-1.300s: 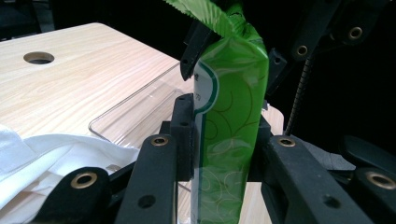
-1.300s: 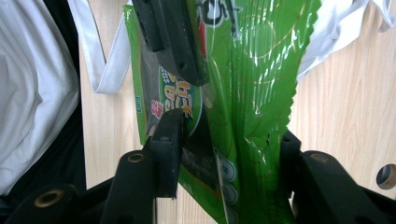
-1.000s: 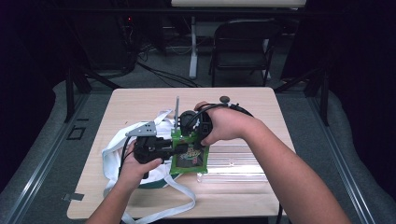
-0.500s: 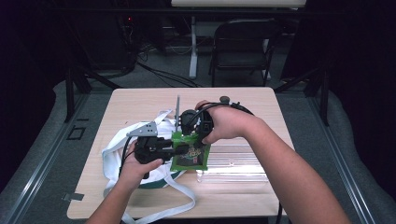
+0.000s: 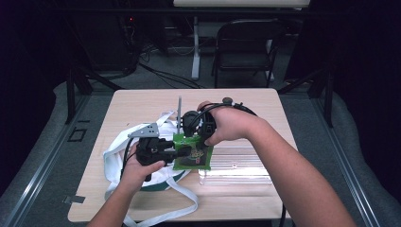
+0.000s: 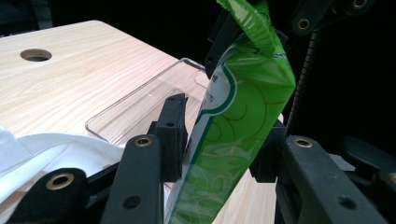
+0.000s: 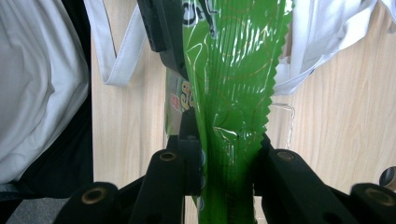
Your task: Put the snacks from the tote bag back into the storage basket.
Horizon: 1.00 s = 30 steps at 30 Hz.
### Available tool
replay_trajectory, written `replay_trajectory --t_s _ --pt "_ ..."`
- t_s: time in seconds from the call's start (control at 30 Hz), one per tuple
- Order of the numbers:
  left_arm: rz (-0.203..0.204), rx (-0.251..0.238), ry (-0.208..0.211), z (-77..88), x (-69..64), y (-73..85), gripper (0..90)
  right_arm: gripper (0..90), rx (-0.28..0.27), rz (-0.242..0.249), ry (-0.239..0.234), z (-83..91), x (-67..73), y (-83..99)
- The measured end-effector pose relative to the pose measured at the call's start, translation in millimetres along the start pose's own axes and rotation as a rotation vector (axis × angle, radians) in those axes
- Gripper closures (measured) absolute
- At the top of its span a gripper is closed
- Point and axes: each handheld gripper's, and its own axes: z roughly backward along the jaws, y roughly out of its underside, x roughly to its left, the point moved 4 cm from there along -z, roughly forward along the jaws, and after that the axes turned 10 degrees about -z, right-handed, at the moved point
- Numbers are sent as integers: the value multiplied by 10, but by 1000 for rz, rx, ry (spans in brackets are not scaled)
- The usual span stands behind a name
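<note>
Presently a green packet (image 5: 191,152) is held above the counter (image 5: 142,101), over a white bag (image 5: 116,153) and beside a clear tray (image 5: 236,165). The right tongs (image 7: 227,163) are clenched on its crimped end. The left tongs (image 6: 219,149) have just been opening; the packet stands between their jaws, a gap showing at one pad, so it is released there.
</note>
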Motion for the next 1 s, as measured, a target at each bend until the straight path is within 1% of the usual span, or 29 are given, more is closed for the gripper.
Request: replay_trajectory --t_s 0.17,0.3,0.4,0.53,0.57,0.7,0.87,1.0 --pt "8 -2 -8 -1 18 9 602 751 3 -2 7 -10 -5 1" --pt "19 -7 -21 2 37 19 563 751 7 -5 14 -9 -21 17" --pt "14 -7 -35 3 42 20 542 751 9 -8 20 -2 -34 32" --pt "15 -3 -34 -2 38 22 536 751 2 -14 28 11 -51 53" --pt "15 -3 -33 -2 40 22 536 751 10 -15 31 16 -55 60" --pt "15 -2 -32 -2 42 24 536 751 15 -16 37 17 -66 80" --pt "20 1 -28 -5 47 31 536 751 8 -23 41 36 -86 108" --pt "24 3 -27 -7 55 39 536 750 23 -31 47 44 -106 155"
